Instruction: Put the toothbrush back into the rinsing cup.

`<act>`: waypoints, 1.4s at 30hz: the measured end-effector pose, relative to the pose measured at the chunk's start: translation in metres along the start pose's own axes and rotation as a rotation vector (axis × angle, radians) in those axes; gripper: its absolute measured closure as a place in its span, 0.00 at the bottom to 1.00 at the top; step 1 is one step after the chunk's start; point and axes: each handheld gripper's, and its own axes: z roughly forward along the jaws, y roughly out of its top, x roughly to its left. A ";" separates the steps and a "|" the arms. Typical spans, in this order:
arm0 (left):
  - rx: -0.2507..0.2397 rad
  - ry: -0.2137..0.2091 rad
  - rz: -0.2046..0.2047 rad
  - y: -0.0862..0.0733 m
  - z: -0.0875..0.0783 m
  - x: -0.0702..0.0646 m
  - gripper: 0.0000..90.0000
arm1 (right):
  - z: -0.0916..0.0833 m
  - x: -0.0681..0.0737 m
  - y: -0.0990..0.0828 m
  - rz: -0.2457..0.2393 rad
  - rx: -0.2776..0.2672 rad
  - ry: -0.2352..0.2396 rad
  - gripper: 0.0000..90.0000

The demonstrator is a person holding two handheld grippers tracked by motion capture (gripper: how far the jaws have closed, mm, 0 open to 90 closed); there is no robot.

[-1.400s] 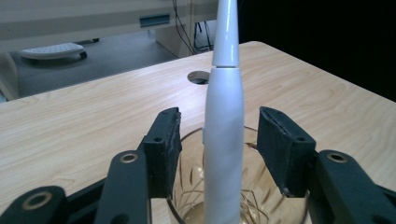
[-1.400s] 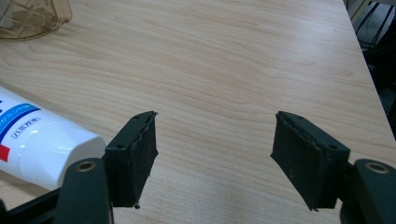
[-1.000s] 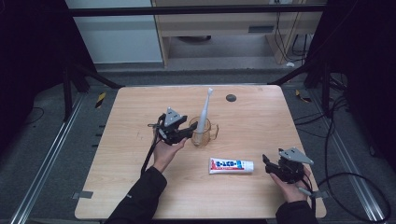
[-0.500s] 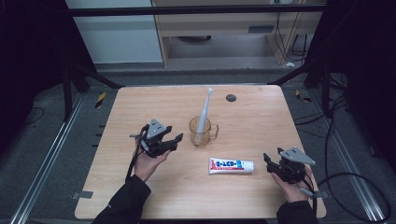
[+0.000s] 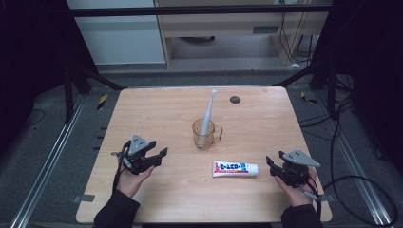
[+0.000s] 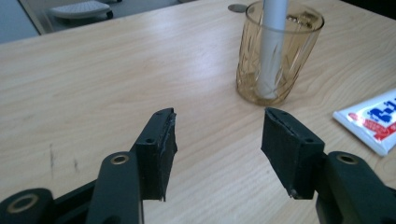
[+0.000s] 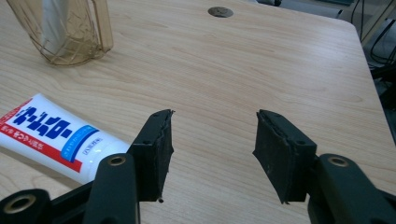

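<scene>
While the toothbrush (image 5: pixel 207 114) stands head-up in the cup (image 5: pixel 206 134), both tongs gape.

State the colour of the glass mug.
Amber-tinted clear glass mug with a cut pattern; left gripper view.

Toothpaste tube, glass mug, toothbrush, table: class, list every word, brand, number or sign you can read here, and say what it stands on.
White toothpaste tube with red and blue print: large blue characters, seemingly Japanese, too blurred to quote; the small print in the blue band is also unreadable.
Amber cut-glass mug: no text.
White toothbrush: no text.
Light wooden table: no text or signs.
</scene>
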 end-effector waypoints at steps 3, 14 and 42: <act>0.007 0.014 -0.011 -0.008 -0.007 0.002 0.49 | 0.000 0.001 0.001 0.007 -0.002 0.016 0.52; 0.077 0.074 -0.038 -0.037 -0.020 0.010 0.49 | 0.003 0.010 0.008 0.046 0.032 0.082 0.54; 0.106 0.114 -0.031 -0.049 -0.025 0.020 0.51 | 0.045 0.050 0.033 0.027 0.105 0.193 0.71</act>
